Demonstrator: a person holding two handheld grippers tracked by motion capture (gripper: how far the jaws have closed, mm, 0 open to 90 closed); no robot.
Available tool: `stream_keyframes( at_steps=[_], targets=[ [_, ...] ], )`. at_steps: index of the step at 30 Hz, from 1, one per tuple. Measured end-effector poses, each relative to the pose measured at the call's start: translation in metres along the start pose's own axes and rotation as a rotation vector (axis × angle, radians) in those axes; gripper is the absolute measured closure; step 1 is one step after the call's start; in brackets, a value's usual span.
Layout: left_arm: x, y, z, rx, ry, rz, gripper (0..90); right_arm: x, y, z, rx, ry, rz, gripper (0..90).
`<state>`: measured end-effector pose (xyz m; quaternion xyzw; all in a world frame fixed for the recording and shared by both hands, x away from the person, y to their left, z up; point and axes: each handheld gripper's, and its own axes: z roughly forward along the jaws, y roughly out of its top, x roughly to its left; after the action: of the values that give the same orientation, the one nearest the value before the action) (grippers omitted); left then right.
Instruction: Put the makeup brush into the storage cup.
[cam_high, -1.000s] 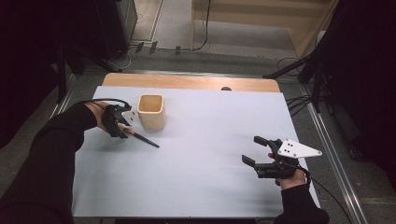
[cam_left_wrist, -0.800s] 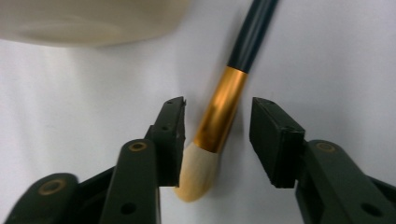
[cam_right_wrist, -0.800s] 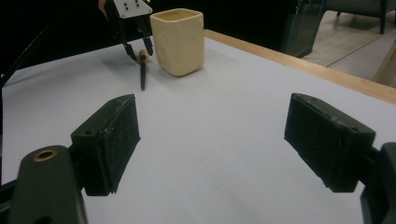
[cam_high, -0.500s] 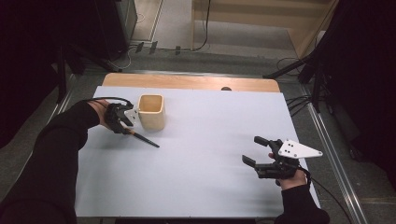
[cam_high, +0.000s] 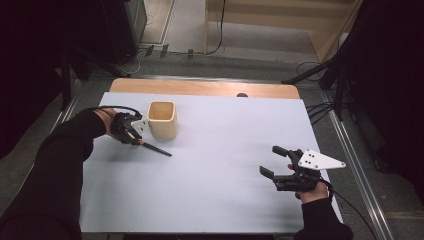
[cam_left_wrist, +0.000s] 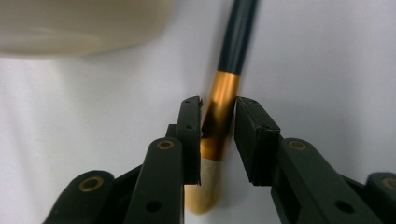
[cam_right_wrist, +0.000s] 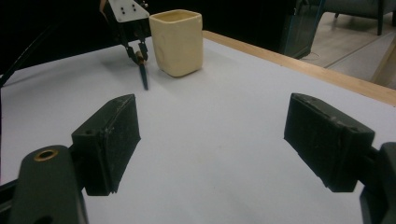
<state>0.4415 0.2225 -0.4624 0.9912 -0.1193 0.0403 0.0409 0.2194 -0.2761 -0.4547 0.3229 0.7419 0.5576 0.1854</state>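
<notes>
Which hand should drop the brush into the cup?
Left, probably. The left gripper already has its jaws closed around the brush at its gold band, right beside the cream cup. The right gripper hangs open across the table, holding nothing.

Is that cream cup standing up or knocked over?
Upright. The cream cup stands on its base on the white table, its open mouth facing up, beside the left gripper.

Cup crowds left gripper; centre table free.
</notes>
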Motion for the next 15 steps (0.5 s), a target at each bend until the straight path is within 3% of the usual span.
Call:
stream_keyframes(
  at_steps=[12,15],
  targets=[
    [-0.0009,-0.0019,0.0007,-0.003,-0.012,-0.03,76.6,-0.0002,-0.0001,0.0001,0.0,0.0,-0.001,19.0],
    [-0.0012,-0.0025,-0.0009,-0.012,-0.033,-0.036,76.9,-0.0002,-0.0002,-0.0001,0.001,-0.002,0.0,19.0]
  ],
)
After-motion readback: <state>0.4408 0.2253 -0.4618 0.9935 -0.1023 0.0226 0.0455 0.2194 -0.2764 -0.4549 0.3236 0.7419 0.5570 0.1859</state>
